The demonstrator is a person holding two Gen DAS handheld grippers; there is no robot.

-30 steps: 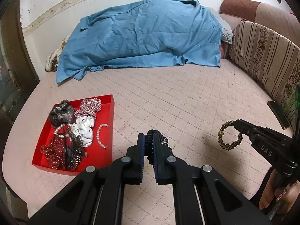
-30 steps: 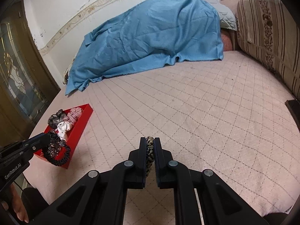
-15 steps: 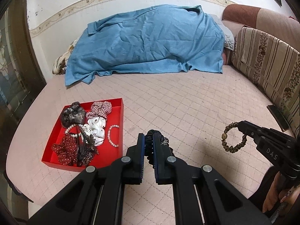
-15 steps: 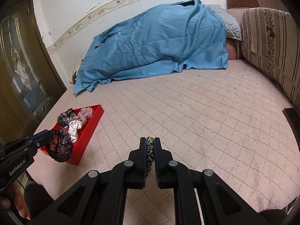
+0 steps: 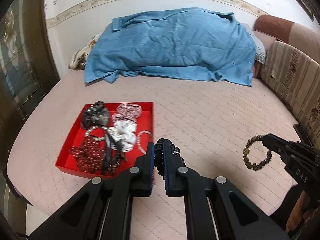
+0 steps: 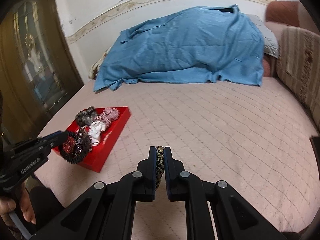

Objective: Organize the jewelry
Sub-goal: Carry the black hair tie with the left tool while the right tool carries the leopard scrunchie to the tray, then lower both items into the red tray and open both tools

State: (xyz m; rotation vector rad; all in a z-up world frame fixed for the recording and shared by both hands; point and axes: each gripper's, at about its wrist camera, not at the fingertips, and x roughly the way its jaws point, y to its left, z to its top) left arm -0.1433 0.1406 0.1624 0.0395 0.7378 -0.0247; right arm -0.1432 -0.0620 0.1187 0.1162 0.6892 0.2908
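Observation:
A red tray lies on the pink bed at the left and holds several scrunchies, hair ties and pearl bracelets. My left gripper is shut on a black coiled hair tie, held above the bed just right of the tray; in the right wrist view the tie hangs over the tray's near corner. My right gripper is shut on a gold-and-black patterned hair tie, which hangs as a ring in the left wrist view, far right of the tray.
A blue blanket covers a heap at the far end of the bed. A striped sofa borders the right side. A glass door stands at the left. The quilted pink bed surface lies between.
Both grippers have moved left toward the tray while holding their hair ties. The tray now sits closer and more central in both views.

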